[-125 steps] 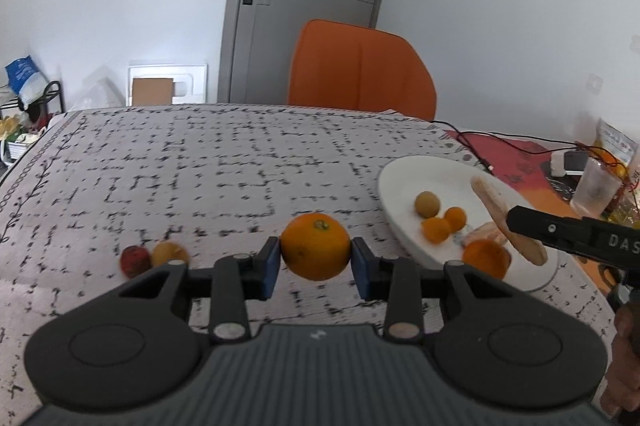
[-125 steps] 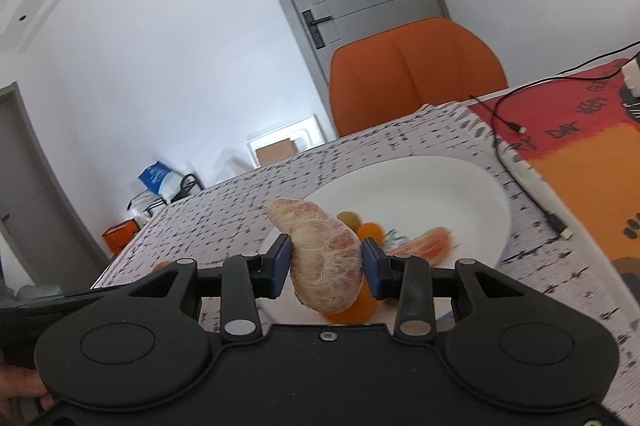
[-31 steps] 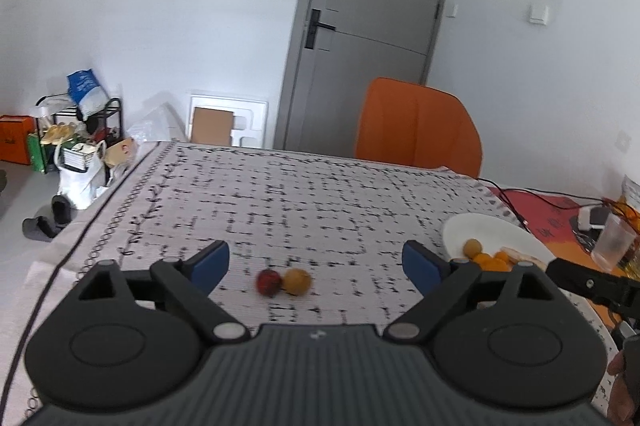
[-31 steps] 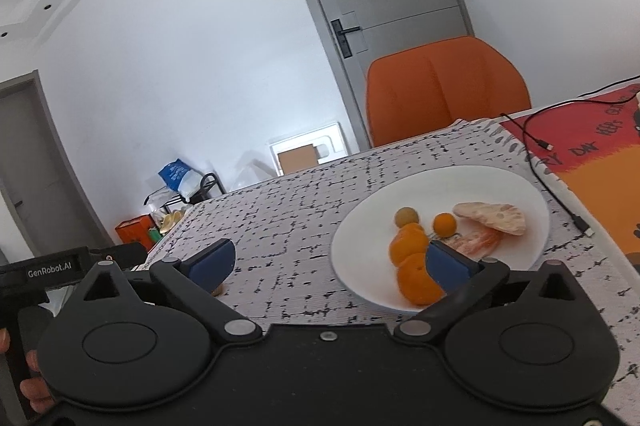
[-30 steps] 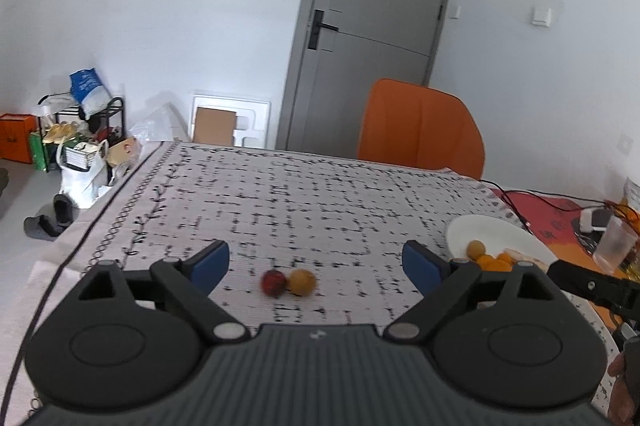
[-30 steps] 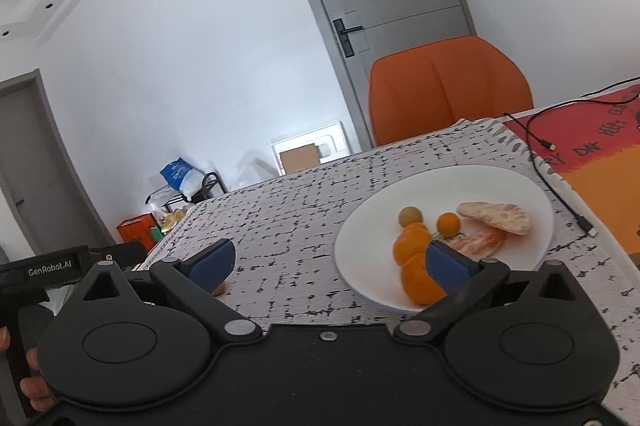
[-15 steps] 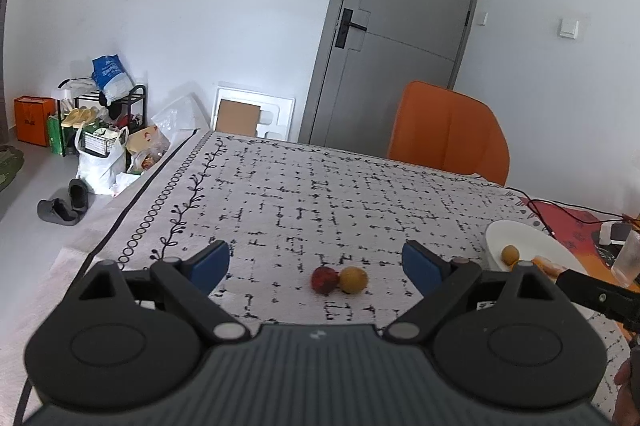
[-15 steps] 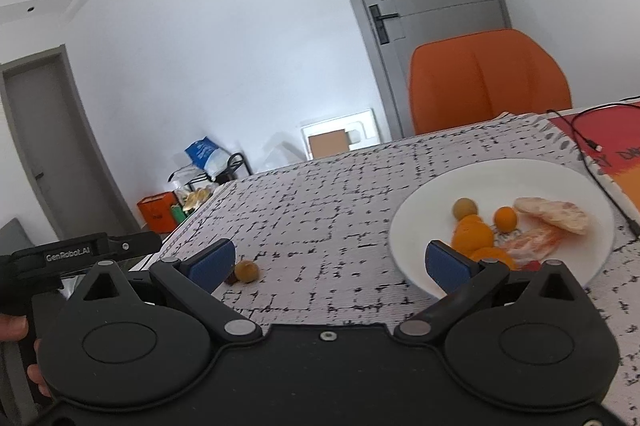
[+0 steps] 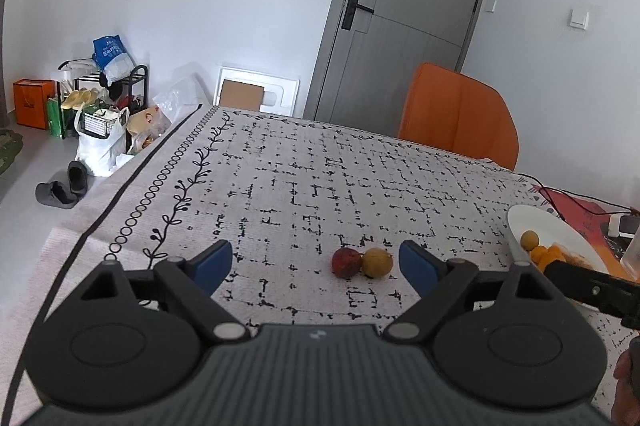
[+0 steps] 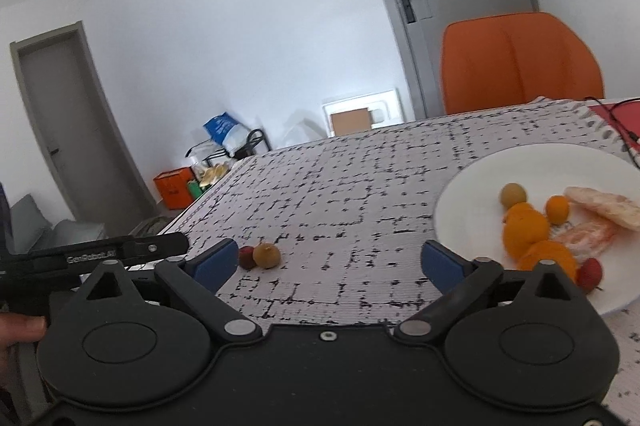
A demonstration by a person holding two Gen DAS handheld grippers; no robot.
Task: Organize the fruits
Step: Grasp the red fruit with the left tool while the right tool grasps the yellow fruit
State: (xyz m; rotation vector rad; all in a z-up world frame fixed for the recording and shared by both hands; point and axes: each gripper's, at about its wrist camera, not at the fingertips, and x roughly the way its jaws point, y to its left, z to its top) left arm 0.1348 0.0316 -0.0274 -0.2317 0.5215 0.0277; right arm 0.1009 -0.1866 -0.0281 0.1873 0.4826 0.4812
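On the worktop's patterned cloth, a round red fruit and a yellow one touch. The white plate of oranges is cut off in the left view. Left gripper and right gripper gape, empty.

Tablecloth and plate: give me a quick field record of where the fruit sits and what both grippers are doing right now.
left gripper: open, empty, above the tablecloth
right gripper: open, empty
loose fruit: dark red fruit and yellow-brown fruit, touching, on the cloth
white plate: to the right of the loose pair
on plate: two oranges, small orange fruit, olive-yellow fruit, two peeled citrus segments, red fruit
left to do: the two loose fruits are not yet on the plate
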